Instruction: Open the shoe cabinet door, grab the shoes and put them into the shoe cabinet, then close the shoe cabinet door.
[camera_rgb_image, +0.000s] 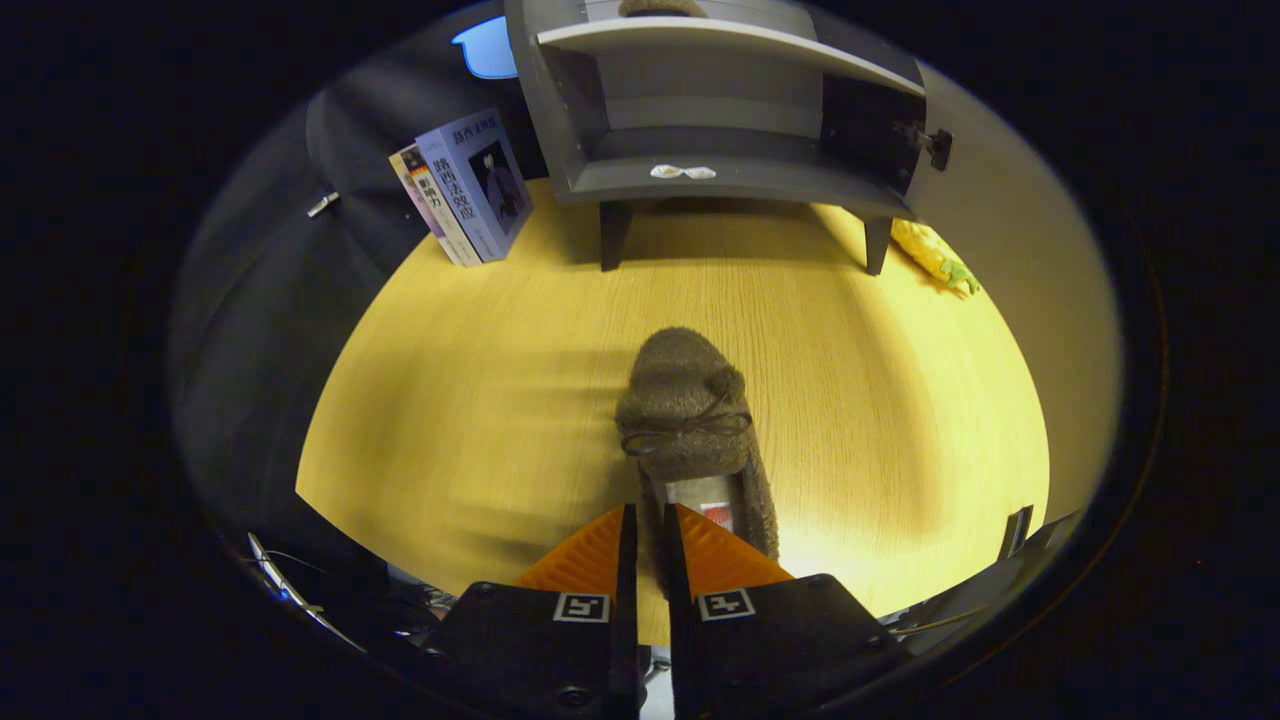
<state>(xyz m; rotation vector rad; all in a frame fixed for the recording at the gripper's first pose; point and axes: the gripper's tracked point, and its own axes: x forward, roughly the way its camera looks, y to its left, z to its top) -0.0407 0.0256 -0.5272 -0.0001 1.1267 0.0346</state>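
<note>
A brown fuzzy shoe (688, 405) with a thin bow points away from me over the wooden table (480, 400). My gripper (650, 525) is shut on the shoe, its two fingers pinching the left side wall near the heel. Beyond the shoe stands the grey shoe cabinet (720, 100) on short legs, its door (870, 130) swung open to the right. Another brown fuzzy shoe (662, 8) rests on the cabinet's upper shelf. The lower shelf holds a small white packet (684, 172).
Two books (470, 190) lean upright to the left of the cabinet. A yellow and green toy (935, 255) lies on the table beside the cabinet's right leg. The table's front edge runs just under the fingers.
</note>
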